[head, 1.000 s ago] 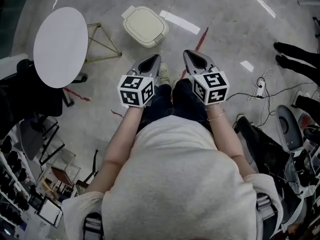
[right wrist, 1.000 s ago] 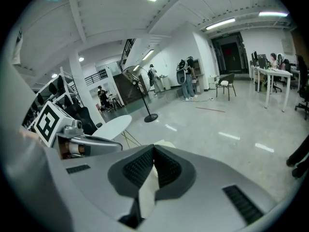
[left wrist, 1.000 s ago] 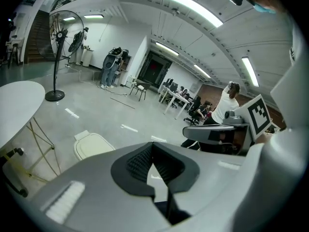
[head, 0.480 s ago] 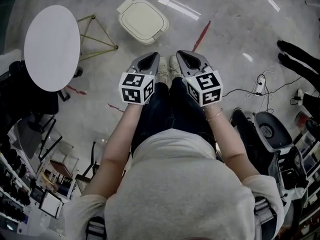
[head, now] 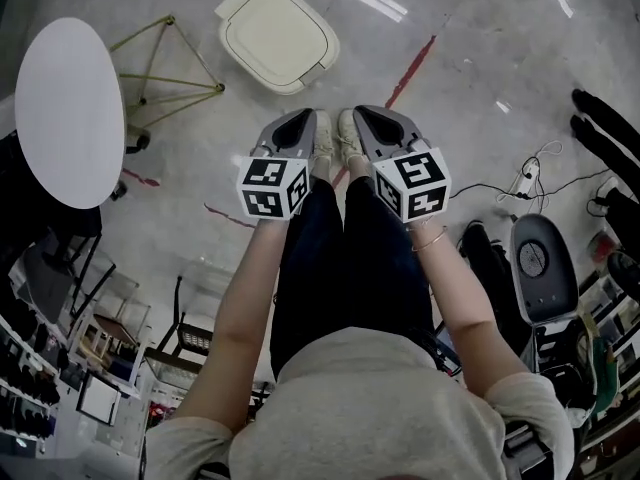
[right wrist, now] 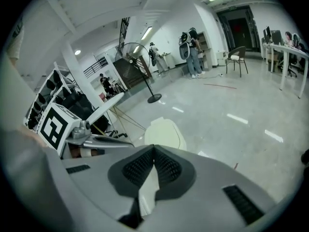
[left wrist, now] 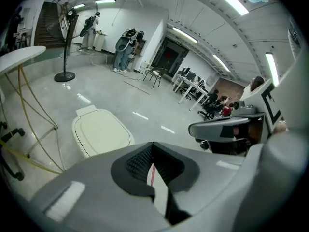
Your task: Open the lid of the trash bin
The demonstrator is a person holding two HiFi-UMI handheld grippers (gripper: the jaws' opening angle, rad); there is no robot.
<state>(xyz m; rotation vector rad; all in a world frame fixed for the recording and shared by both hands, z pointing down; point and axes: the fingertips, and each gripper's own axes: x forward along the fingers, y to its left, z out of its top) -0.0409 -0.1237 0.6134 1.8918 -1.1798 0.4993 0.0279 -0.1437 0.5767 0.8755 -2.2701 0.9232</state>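
A cream trash bin [head: 277, 38] with its lid down stands on the grey floor ahead of me, also seen as the pale bin [left wrist: 100, 131] in the left gripper view and the bin [right wrist: 164, 133] in the right gripper view. My left gripper [head: 298, 125] and right gripper [head: 372, 119] are held side by side above my knees, short of the bin. Both are shut with nothing between the jaws, the tips meeting at the left gripper [left wrist: 152, 146] and the right gripper [right wrist: 154, 150].
A round white table [head: 68, 108] on a yellow wire frame [head: 160, 68] stands left of the bin. Red tape [head: 412, 68] marks the floor. Cables [head: 520, 178], a black device [head: 545, 268] and a person's dark shoes [head: 605, 118] are at the right. Shelving [head: 60, 368] is at the lower left.
I have moved nearer to the bin; it is bigger and higher in the head view. The two grippers keep their pose side by side, still shut.
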